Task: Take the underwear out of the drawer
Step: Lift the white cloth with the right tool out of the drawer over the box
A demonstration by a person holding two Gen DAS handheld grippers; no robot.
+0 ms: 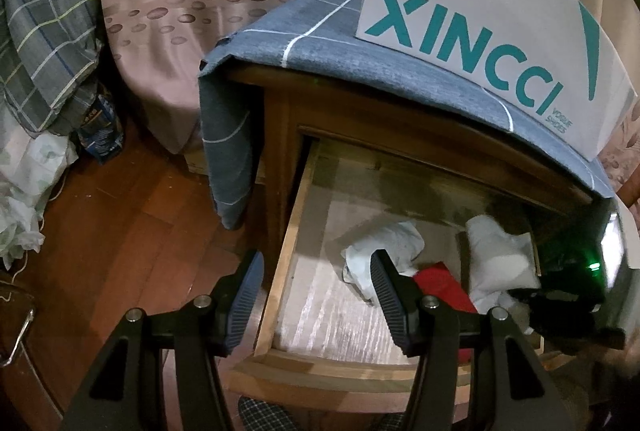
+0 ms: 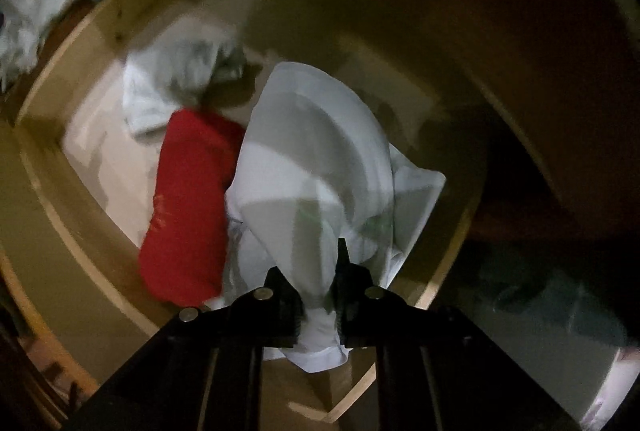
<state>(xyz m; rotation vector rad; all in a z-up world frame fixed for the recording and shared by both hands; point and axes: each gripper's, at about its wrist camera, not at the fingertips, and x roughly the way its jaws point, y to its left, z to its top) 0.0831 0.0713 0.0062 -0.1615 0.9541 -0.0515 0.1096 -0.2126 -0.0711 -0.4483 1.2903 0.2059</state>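
The wooden drawer (image 1: 282,263) of the nightstand stands pulled out. Inside it lie a crumpled white garment (image 1: 384,243), a red garment (image 1: 436,283) and a larger white underwear piece (image 1: 496,251). In the right wrist view my right gripper (image 2: 310,263) is shut on the white underwear (image 2: 312,159), which hangs bunched between its fingers above the drawer floor, next to the red garment (image 2: 188,199). The left wrist view shows that gripper as a dark blur (image 1: 560,295) at the drawer's right end. My left gripper (image 1: 316,291) is open, and its fingers straddle the drawer's left wall without pressing on it.
A blue cloth (image 1: 360,43) covers the nightstand top and a white shoebox (image 1: 480,11) stands on it. A bed with a pink leaf-patterned sheet (image 1: 168,31) is behind, plaid bedding (image 1: 44,43) at the left. Wooden floor (image 1: 120,223) lies left of the drawer.
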